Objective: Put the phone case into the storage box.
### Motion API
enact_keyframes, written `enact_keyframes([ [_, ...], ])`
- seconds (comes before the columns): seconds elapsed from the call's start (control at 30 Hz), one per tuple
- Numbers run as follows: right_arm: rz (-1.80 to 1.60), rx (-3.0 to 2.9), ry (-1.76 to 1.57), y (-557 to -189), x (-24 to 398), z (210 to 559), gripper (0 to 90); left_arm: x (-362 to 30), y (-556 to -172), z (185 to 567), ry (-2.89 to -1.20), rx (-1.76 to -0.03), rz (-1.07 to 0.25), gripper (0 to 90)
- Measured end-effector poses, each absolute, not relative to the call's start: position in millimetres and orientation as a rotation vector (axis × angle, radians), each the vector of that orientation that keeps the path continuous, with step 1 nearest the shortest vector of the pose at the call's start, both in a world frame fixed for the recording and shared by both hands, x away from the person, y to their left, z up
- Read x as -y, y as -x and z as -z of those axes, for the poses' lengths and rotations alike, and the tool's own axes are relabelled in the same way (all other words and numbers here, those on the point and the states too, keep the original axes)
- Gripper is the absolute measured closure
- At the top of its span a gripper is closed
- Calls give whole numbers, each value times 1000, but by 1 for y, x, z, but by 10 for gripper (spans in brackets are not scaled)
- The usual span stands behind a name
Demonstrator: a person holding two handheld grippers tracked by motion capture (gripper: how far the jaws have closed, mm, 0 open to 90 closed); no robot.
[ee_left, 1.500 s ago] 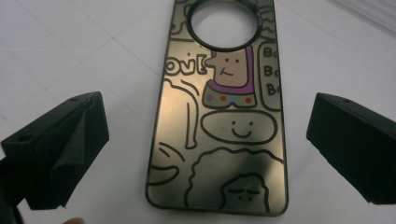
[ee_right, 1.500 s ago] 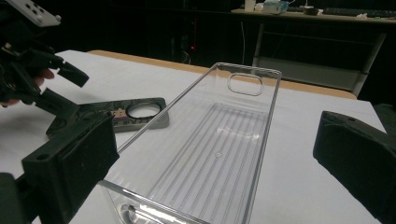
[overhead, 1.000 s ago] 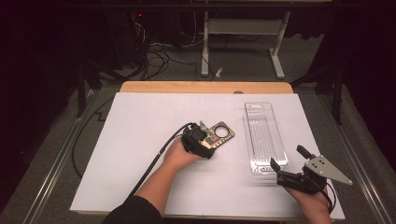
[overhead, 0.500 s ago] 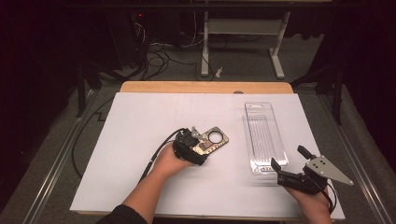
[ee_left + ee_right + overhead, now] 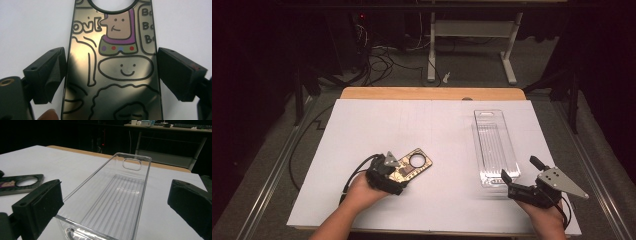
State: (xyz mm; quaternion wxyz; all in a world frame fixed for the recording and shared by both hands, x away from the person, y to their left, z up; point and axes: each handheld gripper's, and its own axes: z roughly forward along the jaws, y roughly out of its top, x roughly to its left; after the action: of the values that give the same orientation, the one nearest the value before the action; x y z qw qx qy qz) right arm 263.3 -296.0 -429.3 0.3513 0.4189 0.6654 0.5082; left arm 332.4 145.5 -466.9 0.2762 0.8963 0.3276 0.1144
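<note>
Phone case: I see one phone case (image 5: pixel 112 70), flat on the white worktop (image 5: pixel 437 130), glossy and dark with cartoon figures and a round camera hole at the end away from my left hand-held gripper (image 5: pixel 389 172).
Left hand-held gripper: its jaws stand open, one on each long edge of the phone case, the left jaw about touching that edge, the right one just clear. Nothing is clamped yet, as far as I can judge.
How the phone case should handle: I judge it light, thin and fairly stiff, with a shiny face that will likely slip. The long edges, roughly mid-length between the jaws, look like the best place to squeeze; a hard pinch might bow it or pop it out.
Plastic tray: one clear plastic tray (image 5: pixel 117 197), long and ribbed on the bottom, lies straight ahead of my right hand-held gripper (image 5: pixel 524 177), its near end between the jaws.
Right hand-held gripper: wide open, holding nothing; both jaws stand apart from the tray walls.
How the plastic tray should handle: I take it as very light, thin-walled and slick, likely to flex or slide on the worktop if pushed. One side wall or the near rim seems safest.
Count: one phone case, one plastic tray, two hand-held grippers.
</note>
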Motion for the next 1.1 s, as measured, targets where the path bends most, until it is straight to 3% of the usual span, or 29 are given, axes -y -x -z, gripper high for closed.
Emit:
enact_keyframes([
  [0.33,-1310,-1733,-1081,-264,294,431,2,-195,-297,469,-2370,-933,-312,127],
  [0.67,-1303,-1743,-1080,-265,290,432,2,-194,-296,468,-2382,-943,-315,126],
  [1.1,-1303,-1740,-1091,-264,292,432,3,-183,-310,457,-2545,-975,-226,125],
])
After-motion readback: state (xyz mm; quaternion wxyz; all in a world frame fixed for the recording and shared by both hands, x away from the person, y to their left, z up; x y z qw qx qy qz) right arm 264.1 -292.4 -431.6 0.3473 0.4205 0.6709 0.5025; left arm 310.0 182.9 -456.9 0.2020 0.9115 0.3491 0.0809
